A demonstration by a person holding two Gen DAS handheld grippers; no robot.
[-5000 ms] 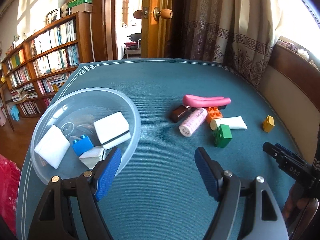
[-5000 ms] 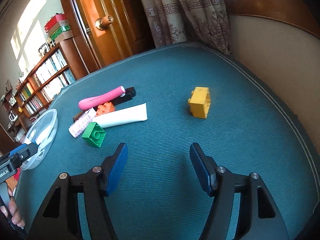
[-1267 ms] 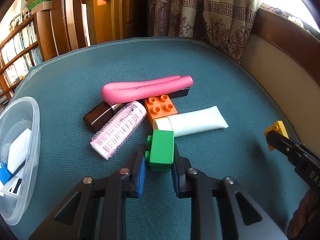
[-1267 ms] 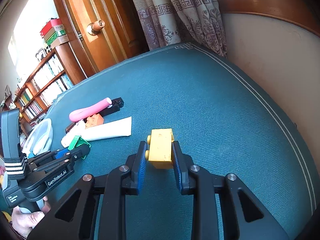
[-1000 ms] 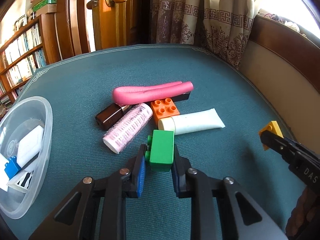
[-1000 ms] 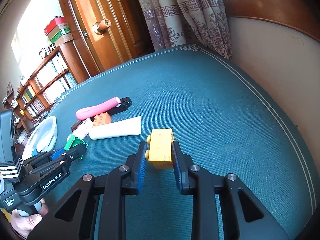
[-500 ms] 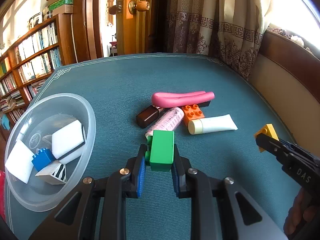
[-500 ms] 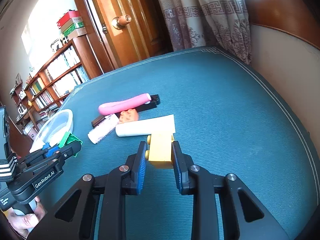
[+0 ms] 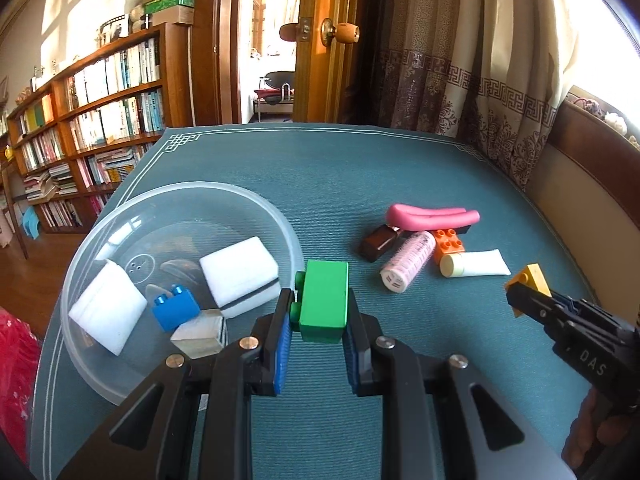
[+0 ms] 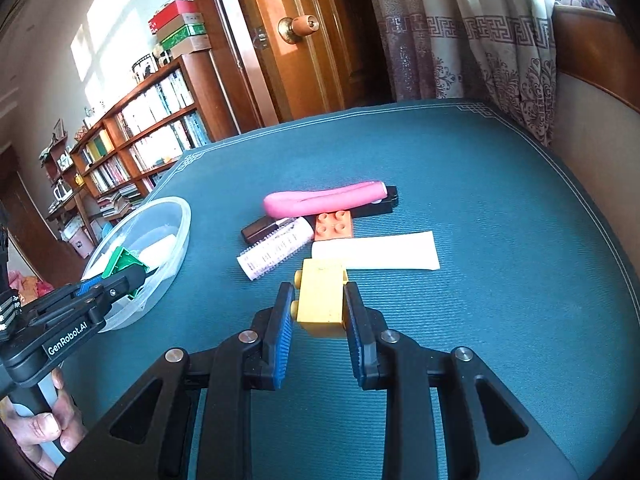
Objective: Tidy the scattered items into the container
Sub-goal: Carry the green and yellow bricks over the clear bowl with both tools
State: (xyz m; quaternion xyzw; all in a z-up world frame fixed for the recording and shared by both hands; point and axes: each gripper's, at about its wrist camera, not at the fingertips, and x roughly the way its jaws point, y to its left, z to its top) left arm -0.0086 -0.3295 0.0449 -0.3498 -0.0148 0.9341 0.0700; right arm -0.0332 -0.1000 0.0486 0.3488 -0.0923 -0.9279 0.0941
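My left gripper [image 9: 316,312] is shut on a green brick [image 9: 323,300], held just right of the clear plastic bowl [image 9: 120,376]. The bowl holds two white sponges [image 9: 239,270], a blue brick [image 9: 176,312] and a small striped block. My right gripper [image 10: 318,304] is shut on a yellow brick [image 10: 322,298], lifted above the teal cloth in front of the loose pile. That pile has a pink foam tube [image 10: 324,199], an orange brick [image 10: 335,225], a white tube [image 10: 376,255], a pink hair roller [image 10: 276,252] and a dark brown stick [image 10: 259,229].
The teal tablecloth [image 9: 320,176] covers the table up to a padded bench back [image 9: 580,200] and curtains on the right. A bookshelf [image 9: 92,120] and an open door stand behind. A hand [image 10: 44,428] holds the left gripper's handle.
Both grippers closed on their bricks and lifted them. Since then the left one has swung left to the bowl's edge, and the right one has moved left toward the pile.
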